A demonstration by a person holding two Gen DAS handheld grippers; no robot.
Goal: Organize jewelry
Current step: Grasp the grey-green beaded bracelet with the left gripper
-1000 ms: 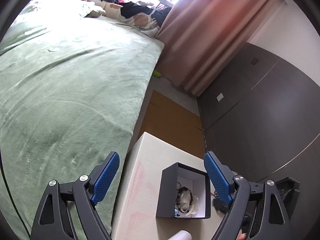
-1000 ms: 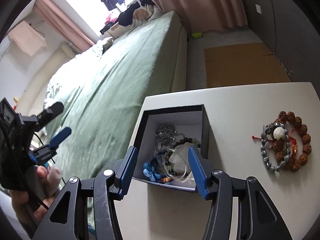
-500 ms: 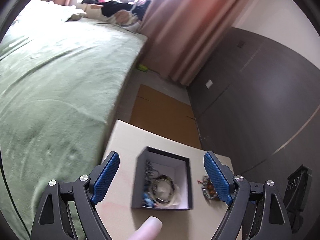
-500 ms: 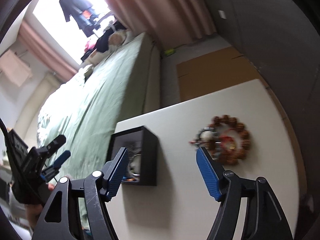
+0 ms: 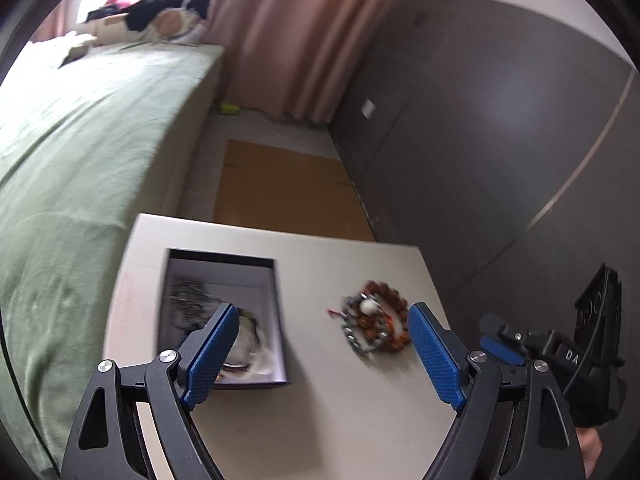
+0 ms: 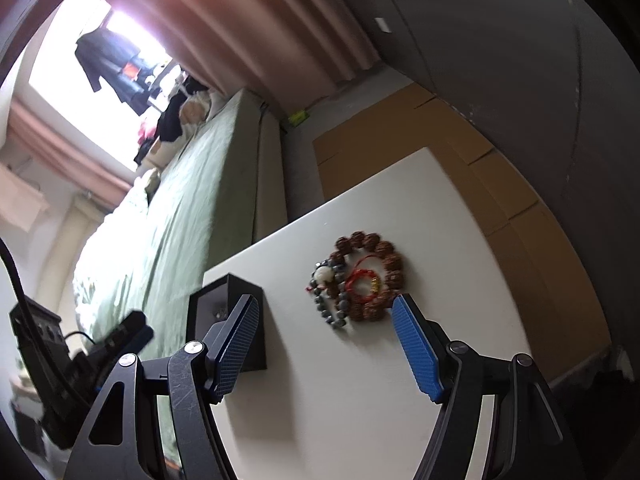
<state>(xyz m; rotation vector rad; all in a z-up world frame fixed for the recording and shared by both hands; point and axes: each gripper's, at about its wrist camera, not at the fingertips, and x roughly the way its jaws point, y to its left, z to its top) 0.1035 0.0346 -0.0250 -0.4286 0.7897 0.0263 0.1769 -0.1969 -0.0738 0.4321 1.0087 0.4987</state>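
Note:
A dark open jewelry box (image 5: 224, 312) with several pieces inside sits on the left of a white table (image 5: 312, 408). A pile of bracelets (image 5: 374, 326), brown beads, grey beads and a red cord, lies on the table to its right. My left gripper (image 5: 320, 344) is open and empty, above the table between box and pile. In the right wrist view the bracelets (image 6: 358, 278) lie just ahead of my open, empty right gripper (image 6: 326, 342), and the box (image 6: 228, 320) is behind its left finger.
A green bed (image 5: 80, 160) runs along the table's left side. Flat cardboard (image 5: 284, 196) lies on the floor beyond the table. A dark wall (image 5: 500, 140) stands to the right. The right gripper's body (image 5: 560, 356) shows at the left view's right edge.
Both grippers swung right, away from the box and toward the bracelet pile. The right gripper, earlier over the box, now faces the bracelets. Both stayed open.

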